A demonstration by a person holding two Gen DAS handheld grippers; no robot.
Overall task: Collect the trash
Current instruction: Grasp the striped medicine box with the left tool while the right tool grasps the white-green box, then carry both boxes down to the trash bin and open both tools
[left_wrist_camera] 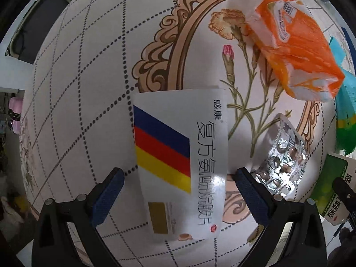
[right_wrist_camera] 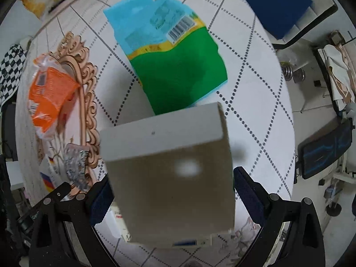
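Left gripper (left_wrist_camera: 176, 181) spread wide over a striped medicine box (left_wrist_camera: 180, 155).
Right gripper (right_wrist_camera: 171, 191) straddles a cardboard box (right_wrist_camera: 171, 178); grip unclear.

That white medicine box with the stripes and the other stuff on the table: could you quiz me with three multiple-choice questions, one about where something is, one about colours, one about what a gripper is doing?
1. Where does the foil blister pack lie relative to the striped medicine box, seen from the left wrist?
A. On top of it
B. To its right
C. To its left

2. Which colours are the box's stripes?
A. Blue, red, yellow
B. Green, white, black
C. Orange, pink, grey

3. What is the left gripper doing?
A. Shut on the orange packet
B. Open, its fingers either side of the box
C. Lifting the blister pack

Answers: 1 B, the foil sits right of the box. 2 A, three diagonal bands show. 3 B, gaps separate both fingers from the box.
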